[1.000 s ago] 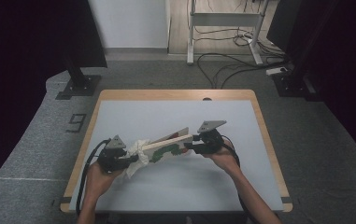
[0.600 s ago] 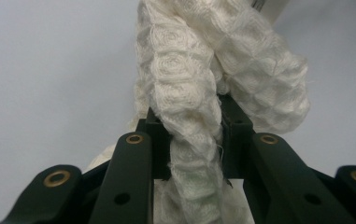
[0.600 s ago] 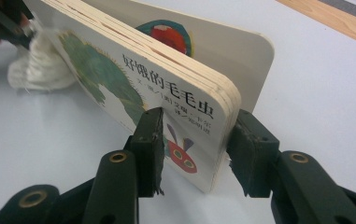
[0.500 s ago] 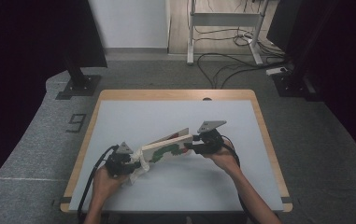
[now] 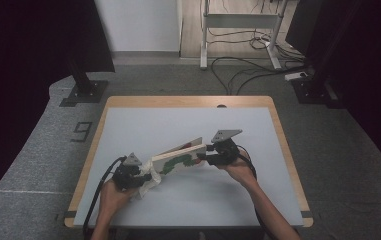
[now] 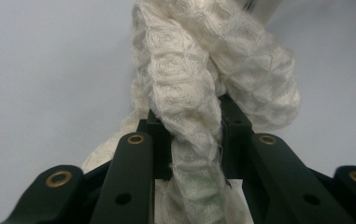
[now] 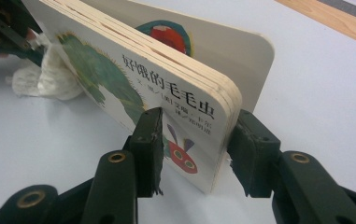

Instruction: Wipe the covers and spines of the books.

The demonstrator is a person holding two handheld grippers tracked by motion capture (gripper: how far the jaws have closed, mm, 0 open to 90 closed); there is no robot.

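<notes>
Left gripper [image 5: 145, 176] low, jaws clamped; right gripper [image 5: 204, 156] level, jaws clamped.

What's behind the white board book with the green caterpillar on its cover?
Behind the white caterpillar board book its back cover stands splayed open, showing a red picture. Farther back lies the grey-white table. The inner pages are covered, as is whatever lies behind that cover.
</notes>
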